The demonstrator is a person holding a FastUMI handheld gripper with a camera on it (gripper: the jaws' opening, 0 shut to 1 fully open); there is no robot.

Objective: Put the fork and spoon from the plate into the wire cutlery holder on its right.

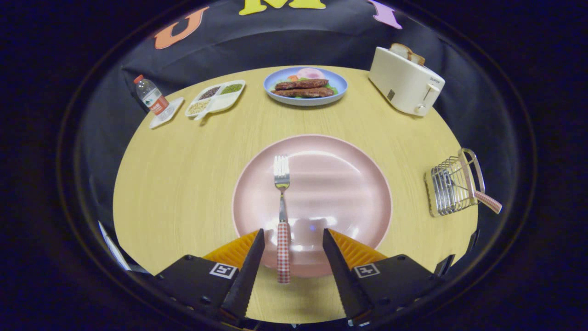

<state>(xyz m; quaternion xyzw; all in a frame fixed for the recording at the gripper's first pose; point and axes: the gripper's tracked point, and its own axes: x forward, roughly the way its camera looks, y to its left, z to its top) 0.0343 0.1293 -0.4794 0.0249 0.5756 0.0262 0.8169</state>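
A fork with a red-checked handle lies on the pink plate, tines pointing away, its handle sticking out over the plate's near rim. My gripper is open, hovering over that near rim with the fork handle between its fingers, closer to the left finger. To the right of the plate the wire cutlery holder lies at the table's edge, and a red-checked handle sticks out of it; I take it for the spoon's.
A blue plate of food sits at the far side of the round wooden table. A white toaster with bread stands far right. A divided snack tray and a water bottle are far left.
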